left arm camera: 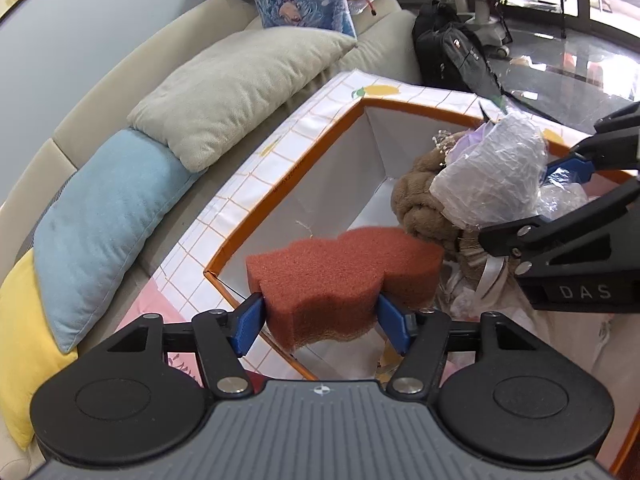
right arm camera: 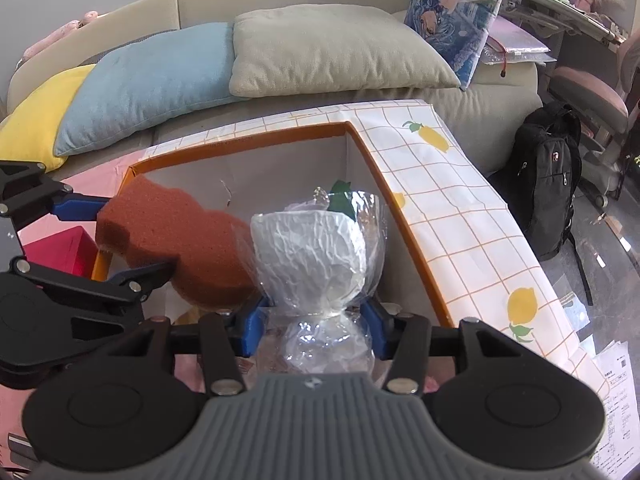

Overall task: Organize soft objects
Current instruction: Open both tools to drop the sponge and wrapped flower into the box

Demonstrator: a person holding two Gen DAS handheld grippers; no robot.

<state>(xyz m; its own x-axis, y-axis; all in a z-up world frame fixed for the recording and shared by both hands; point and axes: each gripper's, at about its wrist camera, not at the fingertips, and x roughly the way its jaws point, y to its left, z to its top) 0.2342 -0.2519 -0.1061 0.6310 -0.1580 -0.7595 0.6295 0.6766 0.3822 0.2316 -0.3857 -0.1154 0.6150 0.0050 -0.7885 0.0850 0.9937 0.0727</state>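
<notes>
Left gripper (left arm camera: 320, 320) jaws gripping a rust-red sponge (left arm camera: 344, 272) over the lemon-print storage box (left arm camera: 280, 148), right gripper (right arm camera: 316, 330) jaws pinching a cellophane-wrapped bouquet (right arm camera: 316, 248) above the box too.

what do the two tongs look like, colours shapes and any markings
Both match: the left tongs and right tongs have blue pads on black angular link arms with silver rivets, two round black discs, and a ribbed grey body bearing a small round crosshair emblem. In the left wrist view, the right tongs' black side reads "DAS". No cables, sleeves or hands show.

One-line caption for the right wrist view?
Right tool grips a plastic-wrapped bouquet over the open lemon-print box; left tool holds a sponge alongside.
</notes>
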